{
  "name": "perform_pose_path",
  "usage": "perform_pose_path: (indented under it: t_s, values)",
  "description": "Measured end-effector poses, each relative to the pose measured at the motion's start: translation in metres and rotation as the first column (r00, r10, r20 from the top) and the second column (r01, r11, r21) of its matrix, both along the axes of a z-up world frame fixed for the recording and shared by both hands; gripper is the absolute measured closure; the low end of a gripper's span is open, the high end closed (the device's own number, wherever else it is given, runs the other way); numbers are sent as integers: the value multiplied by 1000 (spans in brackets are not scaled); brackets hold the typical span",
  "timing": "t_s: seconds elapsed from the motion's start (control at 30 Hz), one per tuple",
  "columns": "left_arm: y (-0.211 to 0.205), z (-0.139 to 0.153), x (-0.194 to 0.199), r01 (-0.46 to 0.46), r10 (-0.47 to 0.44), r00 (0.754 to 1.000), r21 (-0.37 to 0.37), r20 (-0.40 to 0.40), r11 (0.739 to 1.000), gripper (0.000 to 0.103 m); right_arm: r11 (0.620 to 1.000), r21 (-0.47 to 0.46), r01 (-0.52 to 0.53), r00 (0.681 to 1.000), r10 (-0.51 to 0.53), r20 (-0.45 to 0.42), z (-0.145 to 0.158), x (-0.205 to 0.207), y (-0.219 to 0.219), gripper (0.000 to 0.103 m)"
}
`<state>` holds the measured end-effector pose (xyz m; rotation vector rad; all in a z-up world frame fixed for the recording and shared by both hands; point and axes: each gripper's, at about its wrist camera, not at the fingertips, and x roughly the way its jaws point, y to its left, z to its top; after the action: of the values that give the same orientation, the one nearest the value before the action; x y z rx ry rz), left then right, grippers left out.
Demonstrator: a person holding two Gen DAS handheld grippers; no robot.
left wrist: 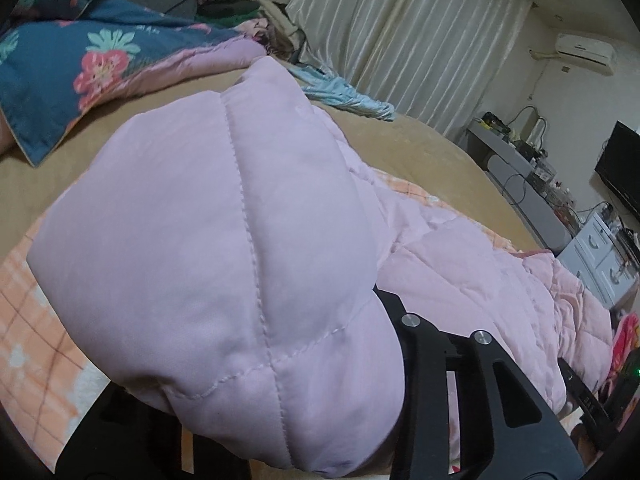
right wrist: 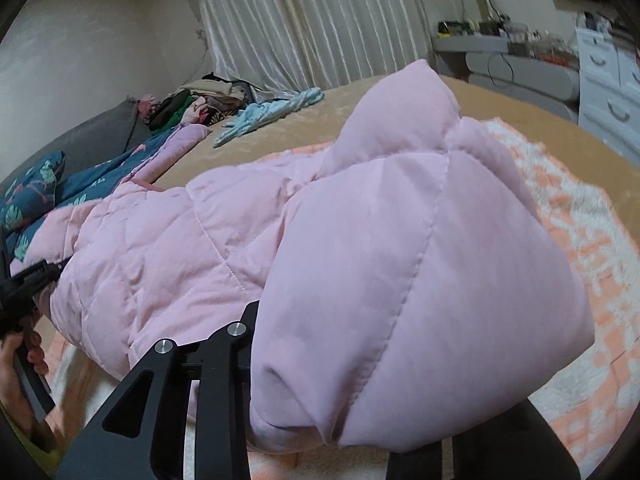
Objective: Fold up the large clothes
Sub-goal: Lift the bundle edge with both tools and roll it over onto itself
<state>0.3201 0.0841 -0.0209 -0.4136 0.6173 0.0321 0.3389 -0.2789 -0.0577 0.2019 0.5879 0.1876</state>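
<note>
So there's one big piece of clothing here, a pink quilted puffer jacket (left wrist: 224, 240), lying across a bed with a tan bedspread (left wrist: 420, 148) and partly over an orange checked blanket (left wrist: 28, 320). Two grippers are on it, one at each end.

The left gripper (left wrist: 320, 420) has a puffy section of the jacket bunched up right between its fingers. The padding covers the tips completely, so I can't tell how far apart they are, just that the fabric sits in there. Same story for the right gripper (right wrist: 340, 420): a fat fold of jacket fills the gap and drapes over the right-hand finger, tips hidden.

In the right wrist view you can also see the left gripper at the far end of the jacket, with the person's hand (right wrist: 16, 364) around its handle.

Other stuff: one floral quilt (left wrist: 80, 56), one light blue garment (right wrist: 268, 114), one wall air conditioner (left wrist: 584, 50). No readable writing anywhere.
</note>
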Motion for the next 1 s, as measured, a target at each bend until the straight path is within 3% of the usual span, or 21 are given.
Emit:
perform_pose_path:
  t_s: [0.43, 1.0]
  values:
    - [5, 26, -37, 22, -22, 1000, 20, 3, 1000, 75, 995, -78, -55, 992, 63, 105, 38, -45, 9, 76]
    - [17, 41, -105, 41, -39, 999, 72, -23, 997, 75, 990, -119, -71, 989, 86, 123, 41, -137, 16, 76]
